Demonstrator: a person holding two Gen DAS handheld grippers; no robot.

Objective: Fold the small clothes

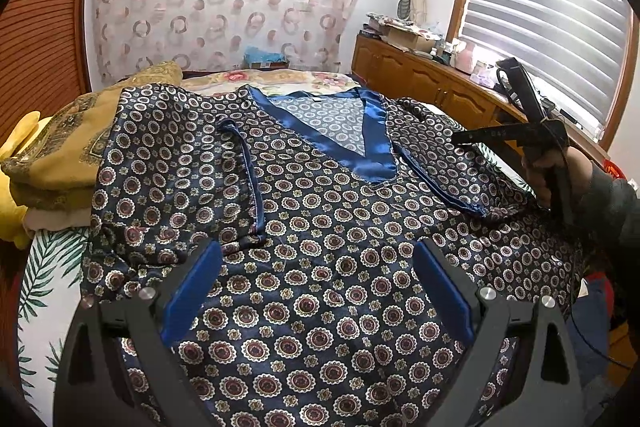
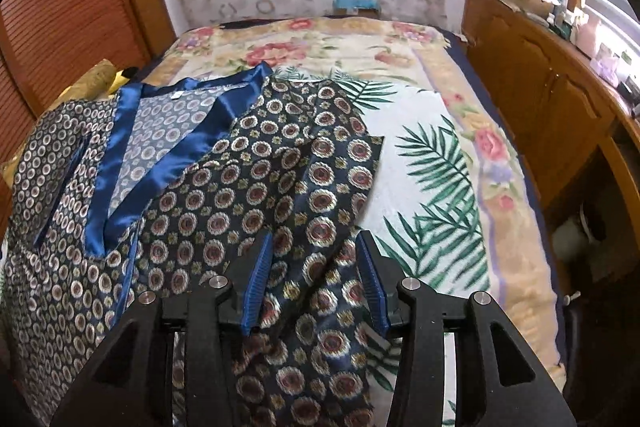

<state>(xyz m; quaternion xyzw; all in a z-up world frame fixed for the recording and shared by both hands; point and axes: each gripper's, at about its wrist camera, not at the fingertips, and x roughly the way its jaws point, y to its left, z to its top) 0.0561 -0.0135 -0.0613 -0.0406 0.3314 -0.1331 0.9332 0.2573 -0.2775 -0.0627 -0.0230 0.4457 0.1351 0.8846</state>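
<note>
A navy satin shirt with round medallions and a blue V-neck trim lies front up on the bed. Both sleeves are folded in over its front, their blue cuffs showing. My left gripper hovers open and wide over the shirt's lower middle, with nothing pinched. My right gripper stands open over the shirt's folded right side. Fabric lies between its blue pads, but they do not press it. In the left wrist view a person's hand holds that gripper at the shirt's right edge.
A stack of folded gold and yellow clothes sits left of the shirt. The palm-leaf sheet and floral blanket cover the bed beyond. A wooden cabinet runs along the right, a louvred door on the left.
</note>
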